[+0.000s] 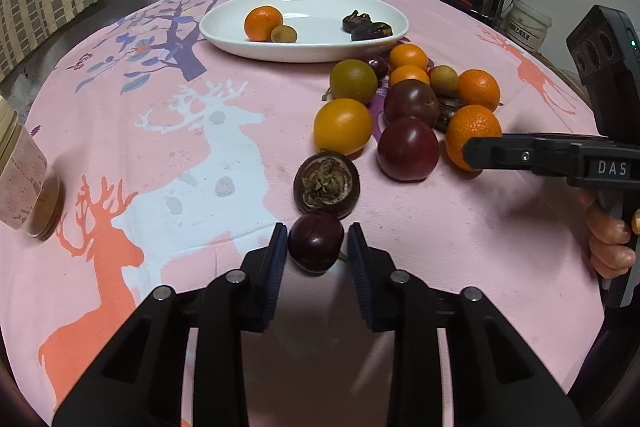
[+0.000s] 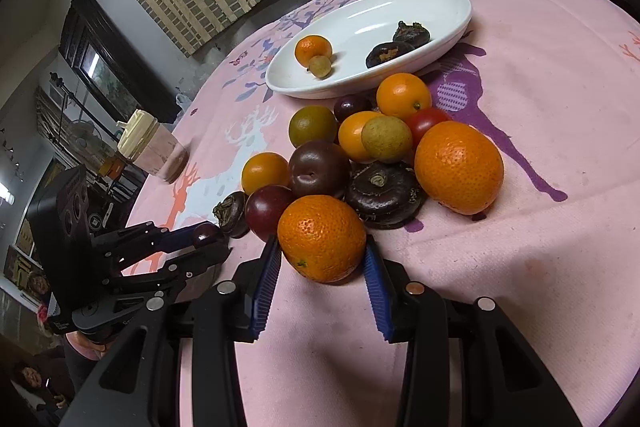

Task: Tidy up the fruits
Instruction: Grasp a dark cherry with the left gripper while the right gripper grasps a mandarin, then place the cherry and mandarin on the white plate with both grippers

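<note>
Between the blue pads of my left gripper (image 1: pixel 318 235) sits a small dark cherry (image 1: pixel 316 243), low over the pink tablecloth; the pads press its sides. The right wrist view shows the same left gripper (image 2: pixel 208 239) holding the cherry (image 2: pixel 205 233). My right gripper (image 2: pixel 322 251) is shut on a tangerine (image 2: pixel 322 237) at the near edge of the fruit pile. A white oval plate (image 1: pixel 224 35) at the back holds a tangerine (image 1: pixel 262 23), a small brown fruit (image 1: pixel 284 34) and two dark shrivelled pieces (image 1: pixel 366 26).
The pile (image 2: pixel 360 155) has oranges, dark plums, a greenish fruit and dark brown husked fruits; one of these (image 1: pixel 326 185) lies just beyond the cherry. A lidded jar (image 1: pixel 24 183) stands at the left table edge. Curtains and a shelf with a monitor are behind.
</note>
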Demonstrator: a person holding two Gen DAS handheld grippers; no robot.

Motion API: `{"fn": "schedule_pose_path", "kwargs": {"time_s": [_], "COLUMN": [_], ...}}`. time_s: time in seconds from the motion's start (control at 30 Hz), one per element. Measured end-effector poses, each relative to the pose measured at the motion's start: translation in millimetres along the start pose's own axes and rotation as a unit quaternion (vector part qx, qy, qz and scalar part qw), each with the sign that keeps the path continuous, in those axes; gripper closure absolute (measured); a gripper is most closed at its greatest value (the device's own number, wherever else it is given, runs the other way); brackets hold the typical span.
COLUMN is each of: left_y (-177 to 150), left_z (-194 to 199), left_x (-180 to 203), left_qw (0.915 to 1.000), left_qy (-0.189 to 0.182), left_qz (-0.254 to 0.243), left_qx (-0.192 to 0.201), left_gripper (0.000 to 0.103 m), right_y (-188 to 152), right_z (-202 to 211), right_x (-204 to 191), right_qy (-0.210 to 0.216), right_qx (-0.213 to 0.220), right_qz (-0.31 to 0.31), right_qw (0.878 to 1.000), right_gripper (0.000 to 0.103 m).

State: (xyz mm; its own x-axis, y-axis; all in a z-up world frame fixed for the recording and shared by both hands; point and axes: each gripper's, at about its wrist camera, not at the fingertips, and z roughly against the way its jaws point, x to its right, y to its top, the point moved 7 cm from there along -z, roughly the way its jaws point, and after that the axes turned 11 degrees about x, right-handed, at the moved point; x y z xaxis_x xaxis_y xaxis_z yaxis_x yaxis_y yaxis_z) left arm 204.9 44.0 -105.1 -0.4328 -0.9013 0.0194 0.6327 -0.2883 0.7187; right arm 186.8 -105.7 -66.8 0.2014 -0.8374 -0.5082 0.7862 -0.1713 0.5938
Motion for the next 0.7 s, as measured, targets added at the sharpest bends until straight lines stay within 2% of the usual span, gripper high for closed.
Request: {"fn": "schedule_pose_path", "kwargs": {"time_s": [0.27,0.47,0.57,0.7], "left_y": [3.3,15.5,41.2,99.7], "left_z": [8.9,18.9,21.1,6.8], "left_x": [-3.3,-8.4,-8.4,-7.6], "left_qw": [0.9999,0.999,0.9981,0.9958], "left_qy": [0.005,-0.006,-0.01,-0.008], "left_qz": [0.004,0.029,0.038,0.048], "left_qx": [0.016,0.032,0.049,0.077], "left_gripper": [0.077,0.077,0.077,0.077], "right_y": [1.9,6.4,26.0,78.5], "right_z": [7.1,16.3,23.0,21.1], "right_x": [-3.8,-11.1,-14.5,-7.4], "right_qy": [0.026,0.042,0.037,0.013], "right_qx": [0.011,0.023,0.037,0.071], "right_qz": [0.003,0.023,0.049,0.068], "right_qw": [1.0,0.999,0.997,0.995], "right_gripper": [0.061,0.061,0.061,0.061]}}
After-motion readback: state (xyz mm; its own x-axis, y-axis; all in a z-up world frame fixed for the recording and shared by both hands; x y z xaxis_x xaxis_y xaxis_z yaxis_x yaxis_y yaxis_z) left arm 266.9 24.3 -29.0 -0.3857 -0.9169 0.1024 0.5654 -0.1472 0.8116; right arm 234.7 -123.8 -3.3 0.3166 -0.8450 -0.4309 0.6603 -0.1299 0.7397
